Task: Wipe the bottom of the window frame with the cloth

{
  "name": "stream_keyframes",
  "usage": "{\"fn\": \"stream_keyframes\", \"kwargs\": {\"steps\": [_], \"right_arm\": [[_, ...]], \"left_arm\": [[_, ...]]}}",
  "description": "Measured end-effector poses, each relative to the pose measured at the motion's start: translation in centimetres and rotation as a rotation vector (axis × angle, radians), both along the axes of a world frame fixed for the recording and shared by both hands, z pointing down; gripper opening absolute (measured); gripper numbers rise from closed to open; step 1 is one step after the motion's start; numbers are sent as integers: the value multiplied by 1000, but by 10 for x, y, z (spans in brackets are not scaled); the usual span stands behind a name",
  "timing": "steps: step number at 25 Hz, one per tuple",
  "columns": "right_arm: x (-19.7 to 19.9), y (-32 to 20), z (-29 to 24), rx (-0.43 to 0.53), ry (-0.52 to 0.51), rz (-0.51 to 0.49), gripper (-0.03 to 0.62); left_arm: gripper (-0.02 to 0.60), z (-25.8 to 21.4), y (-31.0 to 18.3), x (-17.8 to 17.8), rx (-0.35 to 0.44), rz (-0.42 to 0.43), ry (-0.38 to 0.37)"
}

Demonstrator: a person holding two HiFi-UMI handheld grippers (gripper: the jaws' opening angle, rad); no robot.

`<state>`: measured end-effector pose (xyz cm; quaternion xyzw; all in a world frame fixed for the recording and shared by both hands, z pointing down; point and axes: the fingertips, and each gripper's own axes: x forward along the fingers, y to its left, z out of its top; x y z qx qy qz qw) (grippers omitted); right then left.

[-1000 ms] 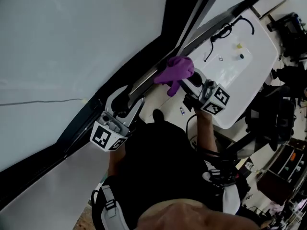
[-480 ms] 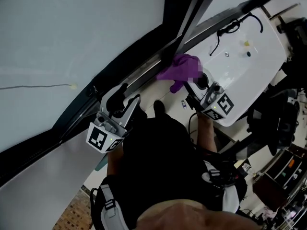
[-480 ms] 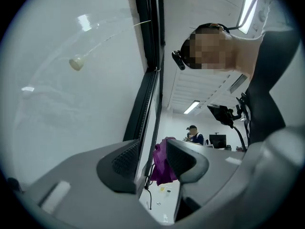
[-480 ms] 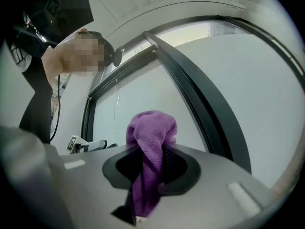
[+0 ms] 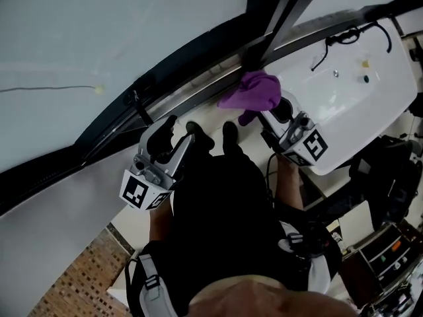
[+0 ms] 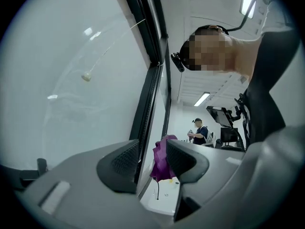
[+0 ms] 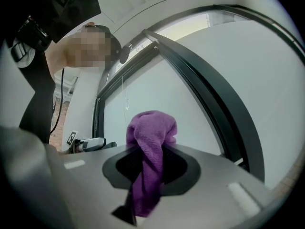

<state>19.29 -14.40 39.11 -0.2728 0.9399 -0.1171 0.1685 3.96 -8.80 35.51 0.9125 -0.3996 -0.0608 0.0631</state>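
A bunched purple cloth [image 5: 253, 92] is pressed against the dark bottom rail of the window frame [image 5: 198, 78], close to the upright post. My right gripper [image 5: 269, 116] is shut on the cloth, which sticks out past its jaws toward the glass in the right gripper view [image 7: 150, 147]. My left gripper [image 5: 178, 136] hovers lower left along the same sill, open, with nothing between its fingers. In the left gripper view the cloth [image 6: 161, 159] shows far off through the gap of the left gripper [image 6: 153, 160].
A white table [image 5: 357, 104] with a black cable [image 5: 344, 38] and small bits stands right of the cloth, against the window. A thin cord with a small knob [image 5: 99, 90] hangs on the glass at left. Dark furniture crowds the lower right.
The right gripper has carried the cloth up against the frame rail by the post. The head view has swung, so both grippers sit a little further right and lower.
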Motion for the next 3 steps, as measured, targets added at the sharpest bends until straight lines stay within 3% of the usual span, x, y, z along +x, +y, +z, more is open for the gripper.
{"fn": "stream_keyframes", "kwargs": {"steps": [3], "right_arm": [[-3, 2, -7, 23, -38, -7, 84]], "left_arm": [[183, 2, 9, -2, 1, -15, -12]]}}
